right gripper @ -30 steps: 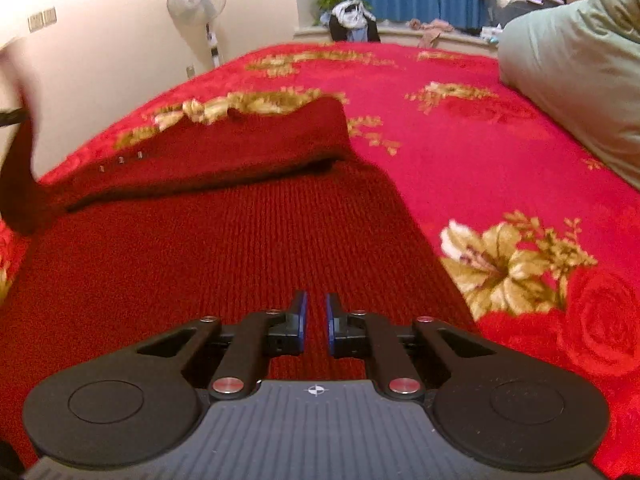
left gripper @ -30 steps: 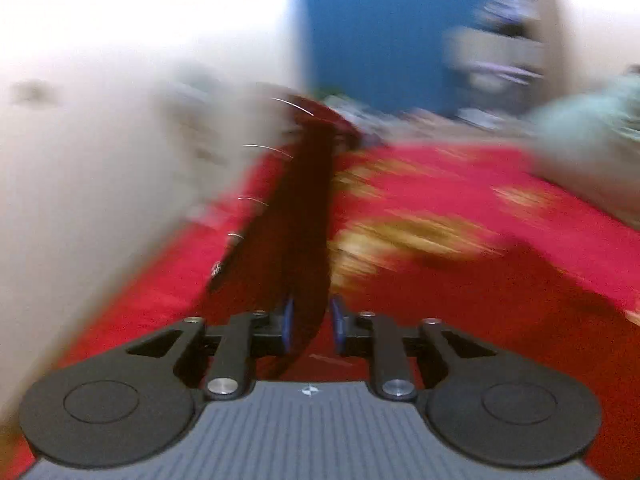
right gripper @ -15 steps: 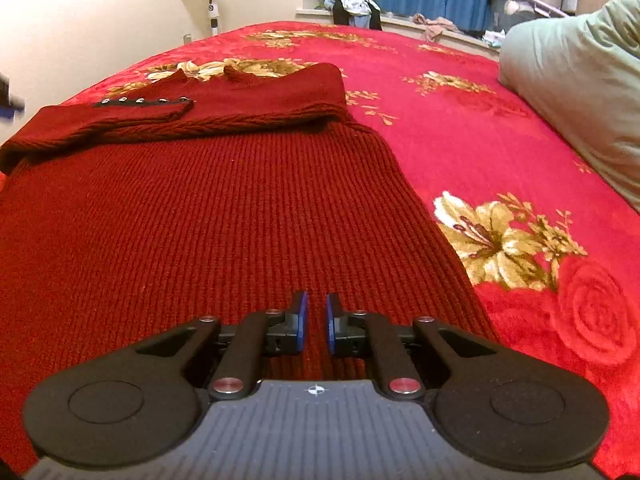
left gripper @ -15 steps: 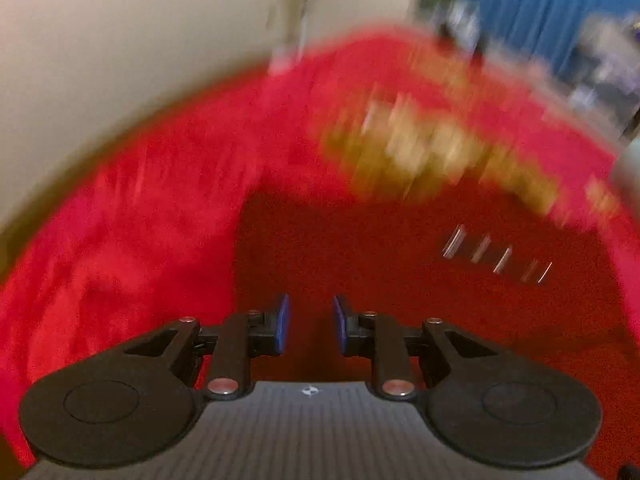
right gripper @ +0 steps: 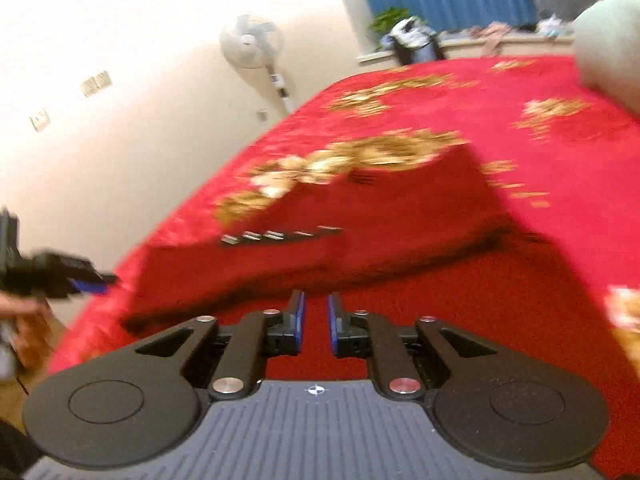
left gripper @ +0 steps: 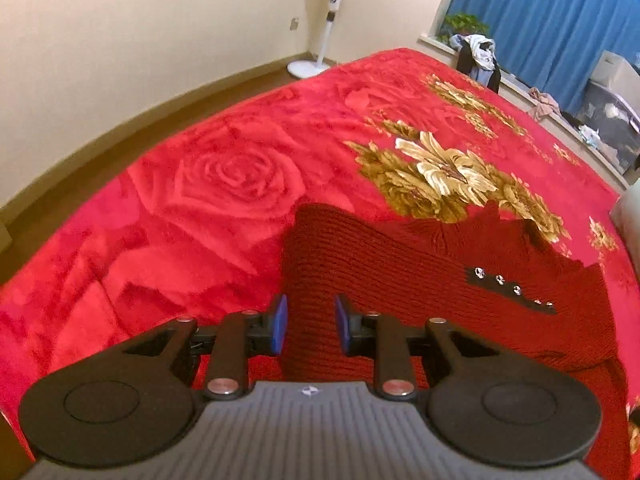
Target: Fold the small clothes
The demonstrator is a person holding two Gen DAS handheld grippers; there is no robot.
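A dark red knit sweater (left gripper: 420, 280) lies on the red floral blanket (left gripper: 224, 184), its sleeve folded across the body, with a black strip of shiny buttons (left gripper: 512, 290). My left gripper (left gripper: 308, 326) is open and empty just above the sweater's left folded edge. In the blurred right wrist view the sweater (right gripper: 360, 232) fills the middle, button strip (right gripper: 280, 235) on top. My right gripper (right gripper: 315, 322) hovers over the sweater's body, jaws slightly apart and holding nothing. The left gripper (right gripper: 86, 282) shows at the left edge.
A white standing fan (left gripper: 326, 20) is by the cream wall past the bed's far edge. A grey-green pillow (right gripper: 608, 40) lies at the right. Clothes and bins sit on the sill under blue curtains (left gripper: 540, 20). The bed's left edge drops to brown floor (left gripper: 132, 116).
My left gripper laid the lifted sleeve across the sweater, let it go and opened. My right gripper let go of the sweater's near edge, opened slightly and moved forward over the body, view now blurred.
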